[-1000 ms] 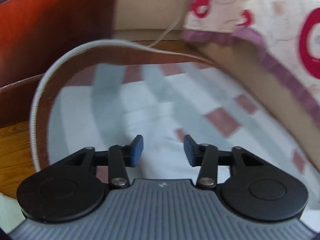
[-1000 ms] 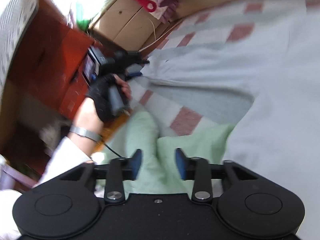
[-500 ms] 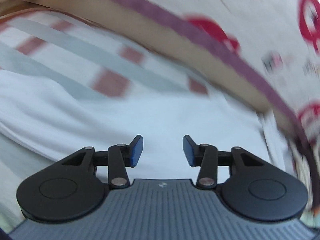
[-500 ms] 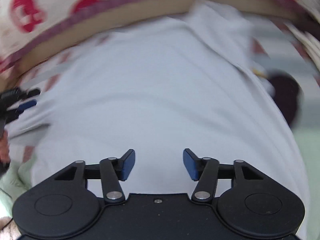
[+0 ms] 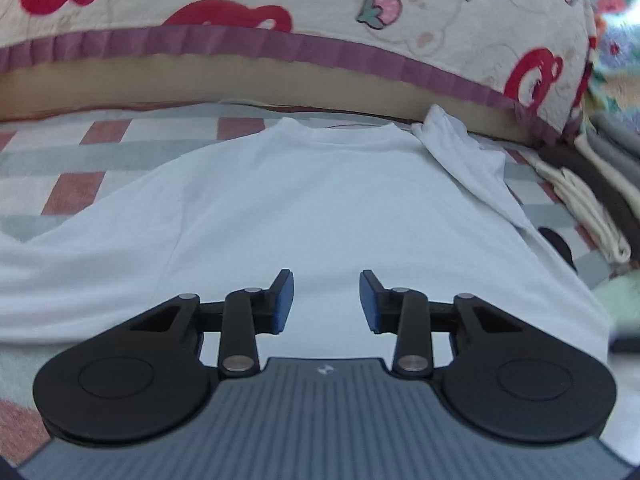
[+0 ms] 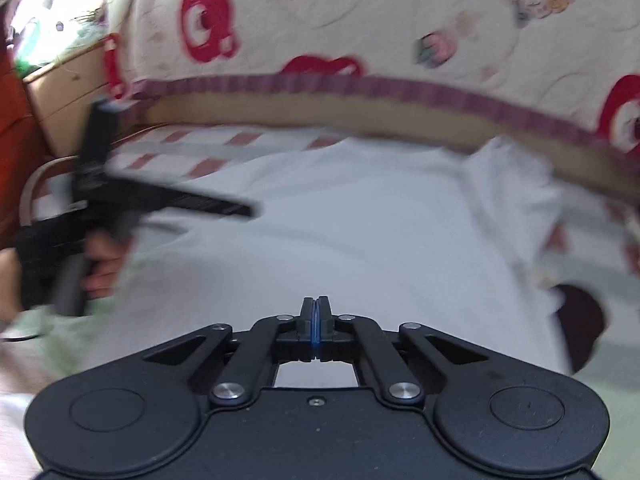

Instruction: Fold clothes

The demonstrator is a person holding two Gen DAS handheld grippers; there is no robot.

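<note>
On the bed (image 5: 168, 148), whose sheet is checked in white, grey and dull red, a pale white T-shirt (image 5: 320, 208) lies spread flat with its round neckline toward the far edge. Behind it, along that edge, rises a cream quilt (image 5: 320, 4) printed with red bears and strawberries and trimmed with a purple ruffle. The shirt's sleeve on the right of the left wrist view is folded in over the shoulder, while the other sleeve stretches out flat to the left. To the right of the shirt sits a stack of folded clothes (image 5: 592, 208) in cream, dark brown and grey, and a mint-green garment (image 5: 620, 292) lies near the shirt's lower right corner.

The left gripper (image 5: 326, 300) hovers over the middle of the shirt, its blue-padded jaws parted and closing, with nothing pinched between them. The right gripper (image 6: 316, 328) points at the shirt's lower part with its jaws pressed fully together and no cloth caught in them. In the right wrist view, a gloved hand (image 6: 60, 256) holds the left gripper's handle, blurred.
</note>
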